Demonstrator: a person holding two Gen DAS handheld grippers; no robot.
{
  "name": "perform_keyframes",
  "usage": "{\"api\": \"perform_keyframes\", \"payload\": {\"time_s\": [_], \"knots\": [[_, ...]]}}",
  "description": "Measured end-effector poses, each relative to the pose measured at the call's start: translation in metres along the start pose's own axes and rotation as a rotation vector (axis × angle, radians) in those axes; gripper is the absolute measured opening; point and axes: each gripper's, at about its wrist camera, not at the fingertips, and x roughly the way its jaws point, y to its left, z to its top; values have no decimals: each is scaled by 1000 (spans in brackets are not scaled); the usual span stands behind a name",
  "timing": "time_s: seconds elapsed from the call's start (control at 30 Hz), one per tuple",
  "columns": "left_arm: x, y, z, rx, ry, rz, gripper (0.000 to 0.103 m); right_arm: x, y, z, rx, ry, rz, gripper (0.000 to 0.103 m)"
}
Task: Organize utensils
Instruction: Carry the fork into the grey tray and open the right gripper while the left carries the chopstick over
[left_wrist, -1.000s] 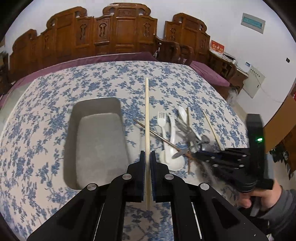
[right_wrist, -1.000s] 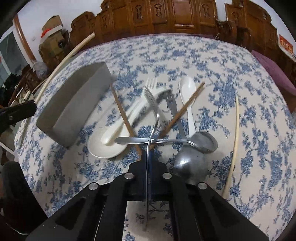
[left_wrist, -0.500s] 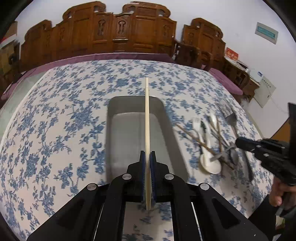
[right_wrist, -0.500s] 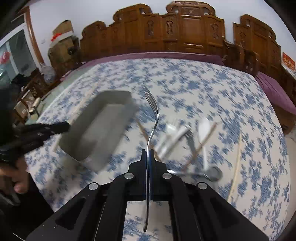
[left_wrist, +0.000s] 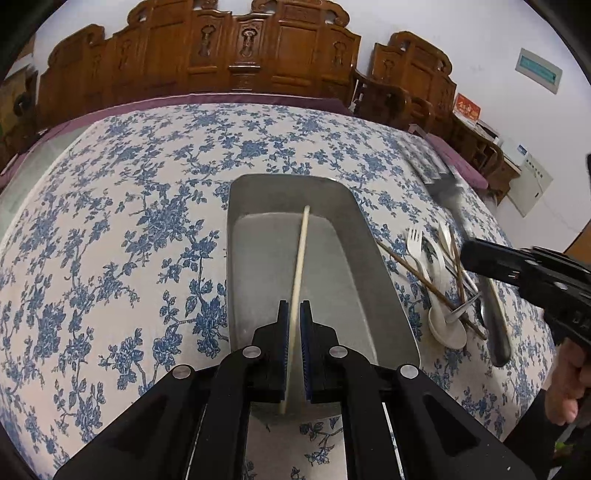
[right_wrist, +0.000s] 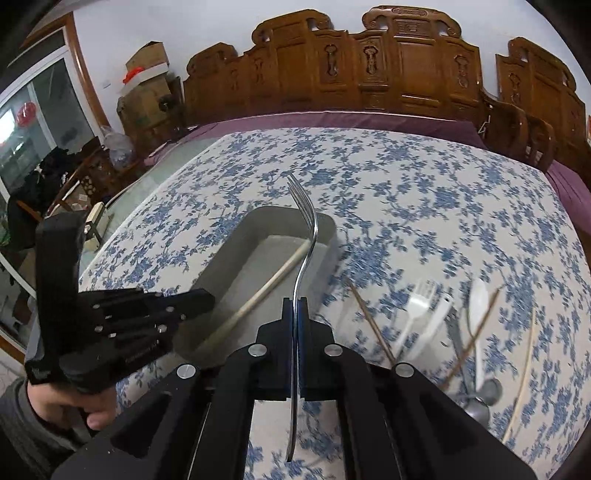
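with the left gripper (left_wrist: 294, 354) clamped on a pale chopstick (left_wrist: 300, 258) over the metal tray (left_wrist: 384, 295) and the right gripper (right_wrist: 295, 332) pinching a metal fork (right_wrist: 308, 236) nearby, this looks like the drop-off step, and next each should lower and release inside.

A long grey metal tray (left_wrist: 369, 258) sits in the middle of the frame on the table with the blue flower cloth (left_wrist: 110, 240). A pale wooden chopstick (left_wrist: 300, 258) lies over the tray. To the right of the tray, on the cloth, lies a pile of white plastic forks, spoons and brown chopsticks (left_wrist: 436, 273). Carved brown wooden chairs (left_wrist: 240, 55) stand behind the table, along the top.
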Motion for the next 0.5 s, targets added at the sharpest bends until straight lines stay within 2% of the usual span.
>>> {"api": "perform_keyframes", "payload": {"time_s": [0.27, 0.5], "knots": [[-17, 11, 7, 10, -45, 8, 6, 33, 11, 18, 36, 8, 28, 4], [-28, 28, 11, 9, -76, 65, 6, 63, 26, 26, 41, 22, 39, 4]]}}
